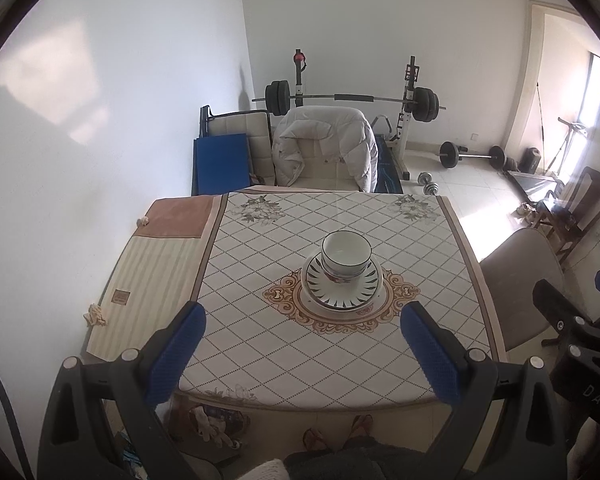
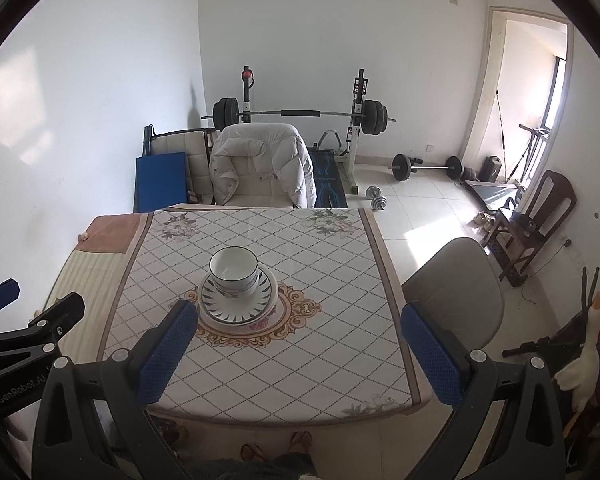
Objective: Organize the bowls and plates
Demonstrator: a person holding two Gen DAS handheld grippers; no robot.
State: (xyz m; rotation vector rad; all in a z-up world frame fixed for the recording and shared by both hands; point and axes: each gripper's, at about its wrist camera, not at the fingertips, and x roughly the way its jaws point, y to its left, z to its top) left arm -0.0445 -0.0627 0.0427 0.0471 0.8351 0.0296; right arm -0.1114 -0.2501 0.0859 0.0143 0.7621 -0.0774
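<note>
Currently we find the bowls [image 1: 347, 255] nested on the stacked plates [image 1: 342, 280] at the table's [image 1: 260, 344] centre, ahead of both empty, wide-spread grippers; the right gripper [image 2: 300, 344] appears nearer than the left gripper [image 1: 304, 344].

You stand in a home room: patterned-cloth dining table [image 1: 260, 344], black barbell rack [image 1: 348, 98], cream padded chair [image 2: 260, 188].

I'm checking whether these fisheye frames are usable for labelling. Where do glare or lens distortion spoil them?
Left wrist view: sunlight blows out the white tiled floor at right; the patterned tablecloth's edges bow. Right wrist view: the same glare patch lies nearer centre; the stacked white bowls with dark rims stay sharp; black vignette in the corners.
</note>
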